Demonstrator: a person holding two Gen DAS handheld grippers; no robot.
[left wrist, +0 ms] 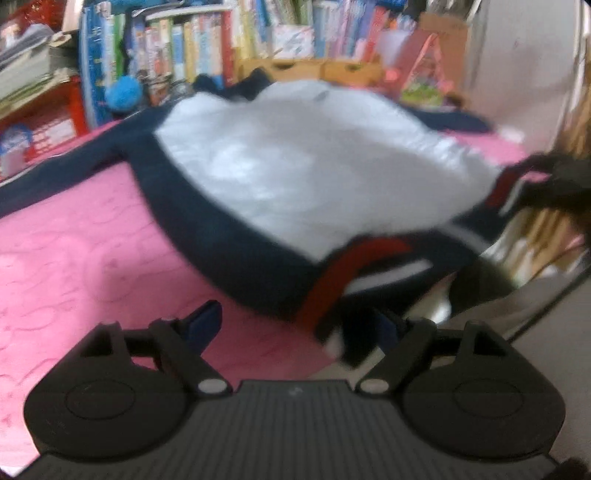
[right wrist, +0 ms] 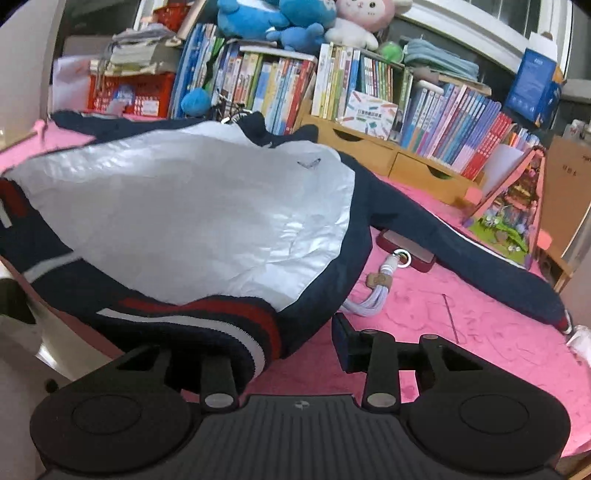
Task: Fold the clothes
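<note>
I was getting ready to fold the jacket (right wrist: 192, 206) spread on the pink table (right wrist: 461, 332).
My left gripper (left wrist: 295, 325) stood wide open at the striped hem; my right gripper (right wrist: 291, 347) looked half open, holding nothing, I think. Next I needed a firm pinch.

place: home study room | evidence: packed bookshelves (right wrist: 280, 85), plush toys (right wrist: 295, 18), pink desk mat (right wrist: 480, 332)
</note>
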